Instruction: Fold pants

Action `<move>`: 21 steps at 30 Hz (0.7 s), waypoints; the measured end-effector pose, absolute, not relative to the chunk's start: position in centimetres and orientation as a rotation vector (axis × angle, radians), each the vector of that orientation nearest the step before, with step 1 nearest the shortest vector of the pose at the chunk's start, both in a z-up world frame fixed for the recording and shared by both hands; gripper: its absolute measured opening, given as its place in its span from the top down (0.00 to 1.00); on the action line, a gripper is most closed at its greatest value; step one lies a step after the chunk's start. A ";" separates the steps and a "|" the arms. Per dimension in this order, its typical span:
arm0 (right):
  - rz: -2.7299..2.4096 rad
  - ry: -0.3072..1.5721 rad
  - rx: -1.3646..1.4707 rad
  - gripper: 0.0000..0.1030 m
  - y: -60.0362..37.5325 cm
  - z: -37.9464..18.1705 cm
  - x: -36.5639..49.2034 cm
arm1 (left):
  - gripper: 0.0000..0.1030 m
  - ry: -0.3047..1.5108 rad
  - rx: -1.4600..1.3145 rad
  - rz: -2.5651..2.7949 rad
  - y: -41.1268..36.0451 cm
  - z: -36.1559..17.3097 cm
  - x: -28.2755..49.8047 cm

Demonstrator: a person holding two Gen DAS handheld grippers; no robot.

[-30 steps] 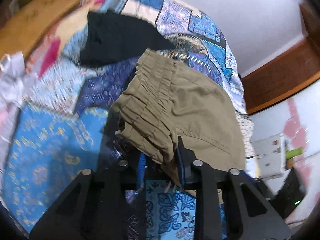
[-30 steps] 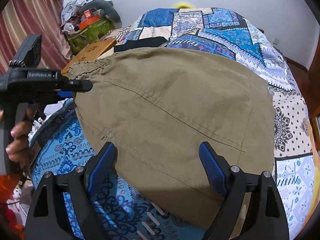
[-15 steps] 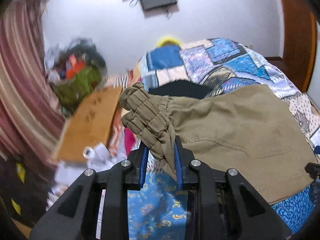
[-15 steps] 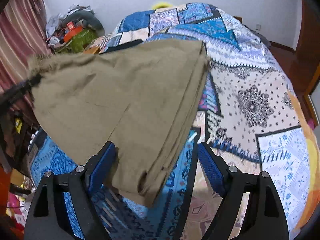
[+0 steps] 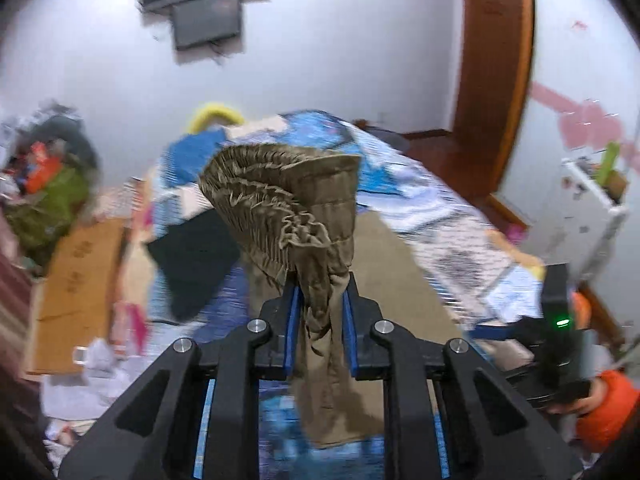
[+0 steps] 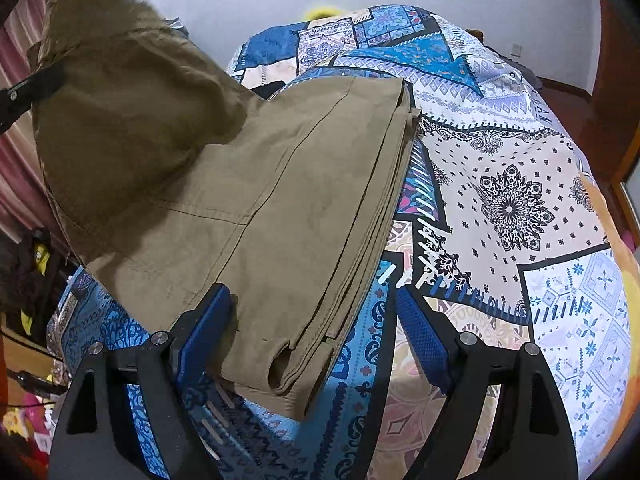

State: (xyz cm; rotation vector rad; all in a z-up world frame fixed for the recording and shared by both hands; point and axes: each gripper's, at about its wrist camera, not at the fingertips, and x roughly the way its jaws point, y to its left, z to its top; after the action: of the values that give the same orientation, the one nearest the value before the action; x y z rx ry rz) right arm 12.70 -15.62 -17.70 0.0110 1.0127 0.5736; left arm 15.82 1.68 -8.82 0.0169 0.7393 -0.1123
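Observation:
The olive-brown pants [image 6: 248, 200] lie folded on the patchwork bedspread [image 6: 500, 200], their stacked leg ends near my right gripper. My left gripper [image 5: 320, 304] is shut on the gathered elastic waistband [image 5: 280, 200] and holds it raised above the bed; in the right wrist view that lifted end [image 6: 120, 80] hangs at the upper left. My right gripper [image 6: 312, 344] is open, its blue pads on either side of the folded leg ends [image 6: 288, 376], not pinching them. The right gripper body also shows in the left wrist view [image 5: 556, 344].
A black garment [image 5: 192, 256] lies on the bed behind the pants. A cardboard sheet [image 5: 76, 292] and a clutter pile [image 5: 44, 192] are at the left. A wooden door frame [image 5: 496, 80] and a white unit [image 5: 584, 208] stand at the right.
My left gripper has lifted the waistband higher and swung it over the pants. The right gripper stayed open near the leg ends, and the pants now lie in flatter stacked layers.

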 end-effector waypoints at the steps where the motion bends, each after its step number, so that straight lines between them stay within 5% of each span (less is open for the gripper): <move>1: 0.573 1.012 0.013 0.20 -15.7 -17.7 12.7 | 0.82 0.750 0.004 -0.133 1.2 -8.8 15.9; 14: 0.562 1.009 0.061 0.20 -16.7 -17.6 12.6 | 0.80 0.923 -0.051 -0.339 -2.4 -11.6 18.0; 21: 0.530 0.950 0.039 0.20 -18.1 -15.7 11.3 | 0.46 0.926 -0.063 -0.372 -2.4 -10.9 17.2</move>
State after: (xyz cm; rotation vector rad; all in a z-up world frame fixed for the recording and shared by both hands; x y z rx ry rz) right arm 11.34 -18.10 -15.69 0.0393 0.9505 0.5301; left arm 17.17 -2.36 -10.89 -0.0626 0.9265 -0.3716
